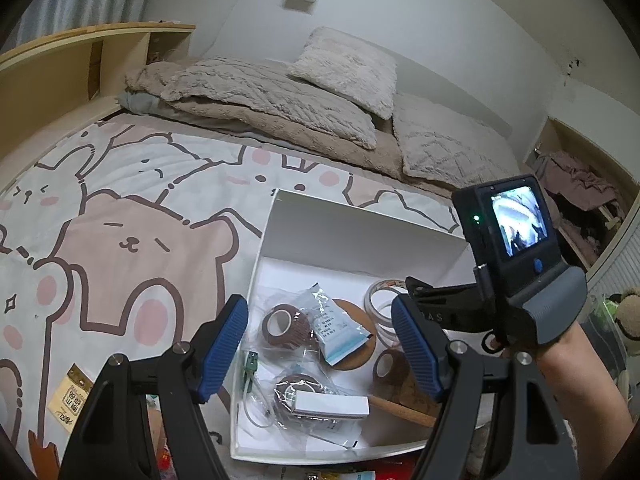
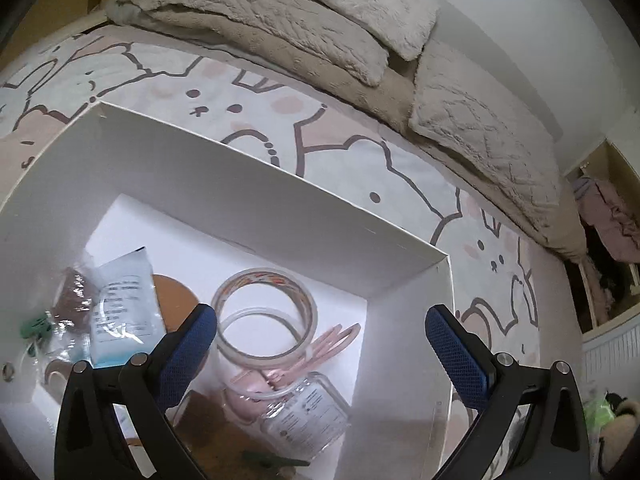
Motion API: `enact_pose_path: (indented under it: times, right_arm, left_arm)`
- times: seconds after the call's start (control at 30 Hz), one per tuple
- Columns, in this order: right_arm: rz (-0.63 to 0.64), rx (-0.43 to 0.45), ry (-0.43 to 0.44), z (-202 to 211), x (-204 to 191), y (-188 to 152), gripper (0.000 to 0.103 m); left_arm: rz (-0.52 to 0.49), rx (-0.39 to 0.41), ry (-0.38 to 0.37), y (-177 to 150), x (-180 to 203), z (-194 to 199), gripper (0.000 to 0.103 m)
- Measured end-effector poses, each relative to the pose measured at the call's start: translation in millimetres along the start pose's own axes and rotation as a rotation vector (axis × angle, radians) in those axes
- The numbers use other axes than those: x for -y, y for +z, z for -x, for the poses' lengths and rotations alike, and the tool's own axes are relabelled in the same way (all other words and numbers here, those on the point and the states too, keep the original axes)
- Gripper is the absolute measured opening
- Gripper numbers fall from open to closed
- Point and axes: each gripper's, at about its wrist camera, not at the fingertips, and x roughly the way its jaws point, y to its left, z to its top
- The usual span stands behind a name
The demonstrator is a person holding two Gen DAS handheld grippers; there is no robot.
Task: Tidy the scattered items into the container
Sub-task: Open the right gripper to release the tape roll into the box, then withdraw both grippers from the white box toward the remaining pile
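Left wrist view: the left tool (image 1: 320,344) tilts down over the white box (image 1: 276,216) on the bed (image 1: 120,208), blue fingers apart, holding nothing. Right wrist view: the right tool (image 2: 322,350) points down into the box, fingers wide apart above the tape ring (image 2: 264,312), empty.

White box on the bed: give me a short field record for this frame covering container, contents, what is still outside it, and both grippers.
container: white box, open-topped, on cartoon-print bedsheet
contents: brown wrap rolls, blue-white sachet, clear tape rings, pink cable in clear packet, white slab
outside: yellow packet on the sheet, left of the box
left gripper: open, empty, over the box
right gripper: open, empty, over the box's right part
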Motion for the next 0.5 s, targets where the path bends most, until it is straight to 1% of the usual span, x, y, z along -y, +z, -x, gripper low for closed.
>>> enact_pose_path:
  times: [0.13,0.23,0.3,0.5]
  right_arm:
    - [0.016,0.003,0.001,4,2,-4,0.103]
    - [0.000,0.014,0.027,12,4,-7,0.103]
    - [-0.021,0.022,0.053,18,6,-11,0.103]
    - [-0.088,0.066,0.168,39,15,-25,0.103]
  left_arm:
    - [0.003,0.005,-0.002,0,-2,5,0.074]
    - [0.000,0.007,-0.001,0,-2,7,0.074]
    - [-0.002,0.007,0.002,0,-2,9,0.074]
    - [-0.027,0.000,0.028,-4,1,11,0.074]
